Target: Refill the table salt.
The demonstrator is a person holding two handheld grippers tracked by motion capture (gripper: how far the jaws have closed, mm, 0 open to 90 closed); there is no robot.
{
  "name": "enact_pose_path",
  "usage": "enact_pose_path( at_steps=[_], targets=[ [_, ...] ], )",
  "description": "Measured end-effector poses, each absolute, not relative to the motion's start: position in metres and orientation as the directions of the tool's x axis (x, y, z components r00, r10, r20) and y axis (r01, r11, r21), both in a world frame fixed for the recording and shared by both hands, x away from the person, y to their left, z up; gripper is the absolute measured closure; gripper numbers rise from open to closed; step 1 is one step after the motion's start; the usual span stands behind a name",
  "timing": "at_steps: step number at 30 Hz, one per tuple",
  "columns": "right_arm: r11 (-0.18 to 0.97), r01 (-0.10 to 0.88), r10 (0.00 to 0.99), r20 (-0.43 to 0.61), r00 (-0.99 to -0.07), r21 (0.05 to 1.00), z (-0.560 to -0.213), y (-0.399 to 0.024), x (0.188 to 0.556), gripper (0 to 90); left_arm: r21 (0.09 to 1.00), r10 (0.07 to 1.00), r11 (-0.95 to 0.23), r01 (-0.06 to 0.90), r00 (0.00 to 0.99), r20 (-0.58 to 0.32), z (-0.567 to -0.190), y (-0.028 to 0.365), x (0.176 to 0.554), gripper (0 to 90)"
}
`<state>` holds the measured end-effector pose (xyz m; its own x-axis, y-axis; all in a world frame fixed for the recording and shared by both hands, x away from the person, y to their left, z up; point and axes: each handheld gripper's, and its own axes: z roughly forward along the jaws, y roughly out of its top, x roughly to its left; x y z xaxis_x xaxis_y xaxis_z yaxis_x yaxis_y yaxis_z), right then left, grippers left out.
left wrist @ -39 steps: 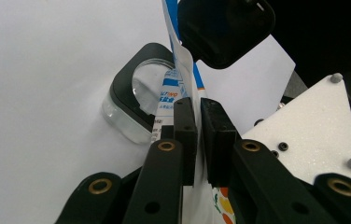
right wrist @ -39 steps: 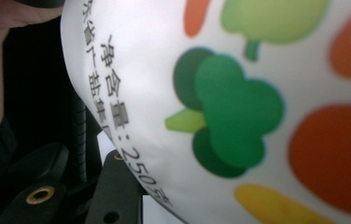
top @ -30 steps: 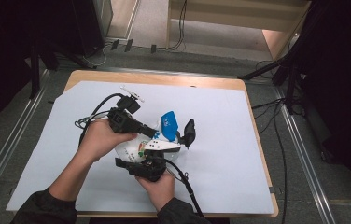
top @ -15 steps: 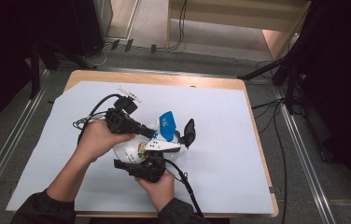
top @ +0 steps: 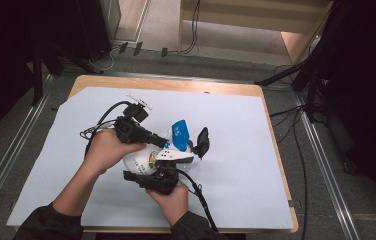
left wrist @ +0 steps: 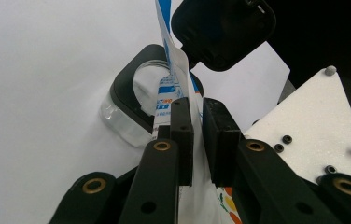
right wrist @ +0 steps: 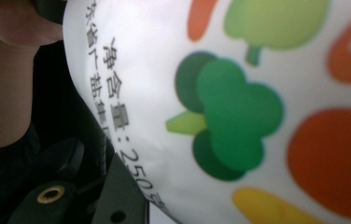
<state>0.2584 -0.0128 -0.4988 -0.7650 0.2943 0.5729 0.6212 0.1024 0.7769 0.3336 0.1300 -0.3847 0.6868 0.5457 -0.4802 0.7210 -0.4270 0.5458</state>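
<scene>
**Left claw pinches top edge of printed pouch at table's centre**

The left gripper (left wrist: 197, 135), its jaws drawn nearly together, is clenched on the thin upper edge of a white plastic pouch (top: 162, 152), the film passing upright between the two black pads in the left gripper view. The right gripper (top: 160, 180) comes in from below in the high view, held in a hand (top: 173, 197) at the near edge; its own view sits so close against the pouch that the fingertips are cut off and blurred, so whether it grips the bag cannot be told.

The pouch lies near the middle of the white sheet (top: 246, 150) covering the wooden table (top: 211, 87), between the two hands. It is white, printed with green, orange and yellow vegetable shapes and a line of dark characters, and carries a blue panel (top: 180, 134) toward its upper end. Much of its body is hidden beneath the left hand (top: 107, 147) and both tools. Beyond it, a clear round container with a black hinged lid (left wrist: 134, 109) rests on the sheet, partly screened by the pouch.
</scene>
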Motion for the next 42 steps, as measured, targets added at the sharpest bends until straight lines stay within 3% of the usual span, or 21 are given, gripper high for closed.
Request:
enact_pose_path(
  at_steps=[15,25,42],
  targets=[
    [0.137,0.604,0.328,0.539,-0.776,0.785,-0.4990,-0.0116,0.2583,62.7,0.540,0.565,-0.406,0.737,0.667,-0.485,-0.3886,0.1275,0.3347,86.3],
    [0.131,0.612,0.339,0.545,-0.767,0.780,-0.4983,-0.0129,0.2593,67.7,0.541,0.564,-0.406,0.737,0.668,-0.486,-0.3884,0.1267,0.3351,86.0],
    [0.108,0.625,0.329,0.565,-0.756,0.773,-0.4967,-0.0130,0.2587,67.9,0.539,0.572,-0.401,0.741,0.662,-0.484,-0.3854,0.1254,0.3343,85.6]
  ],
)
